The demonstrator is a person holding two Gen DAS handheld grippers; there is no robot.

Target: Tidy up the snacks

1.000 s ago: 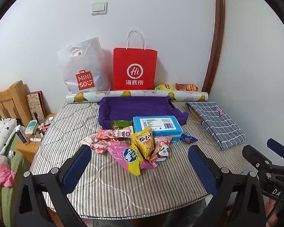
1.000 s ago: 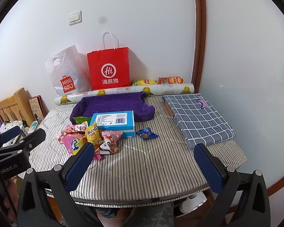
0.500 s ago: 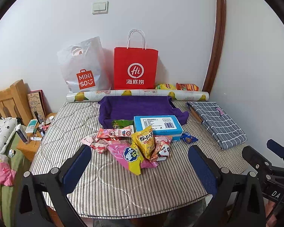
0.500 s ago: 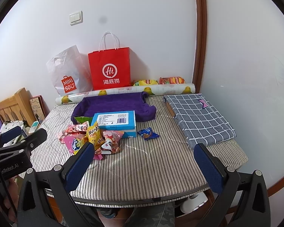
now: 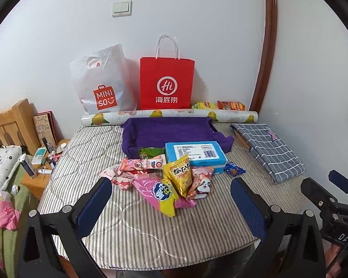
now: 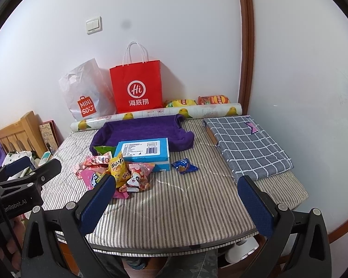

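While nothing is held, left gripper (image 5: 171,199) and right gripper (image 6: 174,197) both spread wide, hovering short of the table (image 5: 150,231). Snack packets (image 5: 174,180) heaped just in front of the blue box (image 5: 196,154), leaning on its near-left corner; one small blue packet (image 6: 184,165) apart, just right of the box. Purple tray (image 5: 169,132) directly behind the box, likely destination. Probably light, crinkly, slippery film; best pinched at a sealed edge, not the puffed, crushable middle.
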